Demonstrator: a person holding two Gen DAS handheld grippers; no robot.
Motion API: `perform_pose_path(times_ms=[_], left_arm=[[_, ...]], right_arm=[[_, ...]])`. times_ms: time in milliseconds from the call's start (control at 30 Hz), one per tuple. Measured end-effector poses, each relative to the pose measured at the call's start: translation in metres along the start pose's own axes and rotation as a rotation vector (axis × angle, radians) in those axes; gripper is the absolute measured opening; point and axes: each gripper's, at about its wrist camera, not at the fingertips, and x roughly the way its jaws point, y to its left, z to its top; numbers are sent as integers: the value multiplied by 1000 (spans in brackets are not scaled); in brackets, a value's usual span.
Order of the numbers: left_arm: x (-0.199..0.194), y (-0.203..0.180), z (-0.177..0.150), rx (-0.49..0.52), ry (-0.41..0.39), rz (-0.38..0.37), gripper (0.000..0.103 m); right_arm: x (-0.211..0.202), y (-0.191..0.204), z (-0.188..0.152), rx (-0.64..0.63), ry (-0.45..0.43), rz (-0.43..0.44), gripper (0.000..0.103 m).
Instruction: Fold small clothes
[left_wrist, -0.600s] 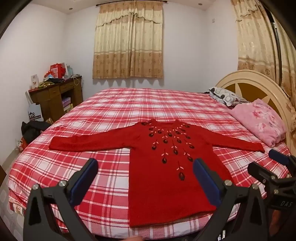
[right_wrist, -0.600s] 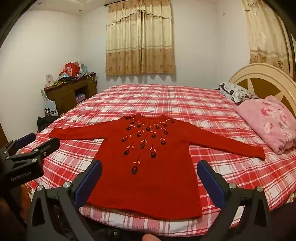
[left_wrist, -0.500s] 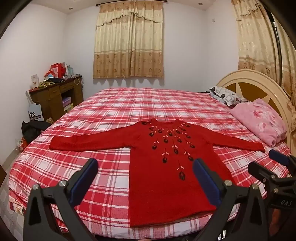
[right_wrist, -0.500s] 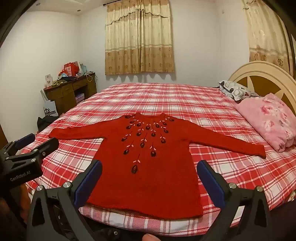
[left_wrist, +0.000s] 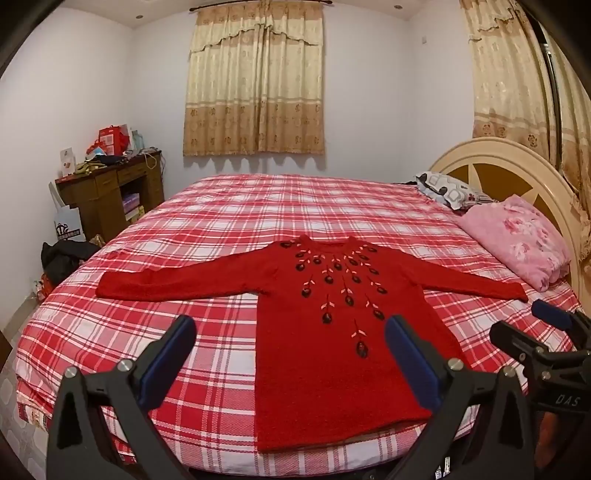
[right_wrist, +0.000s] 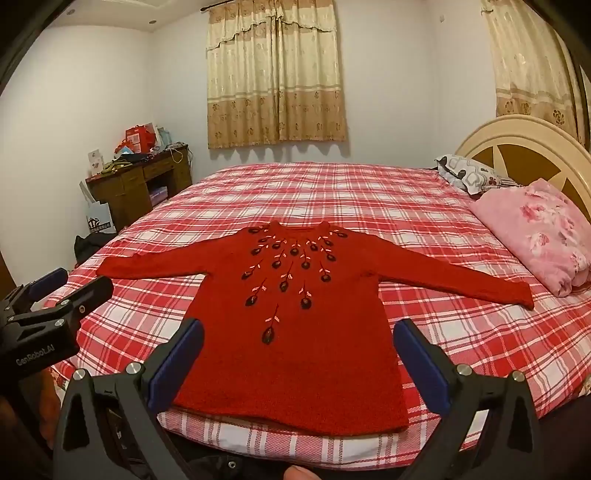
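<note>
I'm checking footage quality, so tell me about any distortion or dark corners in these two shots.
Left wrist view: fisheye bends the headboard, black vignette in the corners, red sweater sharp. Right wrist view: same curvature and vignette, blurred fingertip at the bottom edge.

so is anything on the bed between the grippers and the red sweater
Nothing visible. The red sweater lies flat on the plaid bedspread, sleeves spread, hem toward the open left gripper and open right gripper. The pink pillow sits off by the headboard, beyond the sleeve cuff.
</note>
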Motion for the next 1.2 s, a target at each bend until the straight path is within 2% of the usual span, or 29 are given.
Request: perform_pose_path(times_ms=[1200], left_arm=[[7,16,-5,-31,23,8,103]], right_arm=[[8,3,-6,9,30,18,102]])
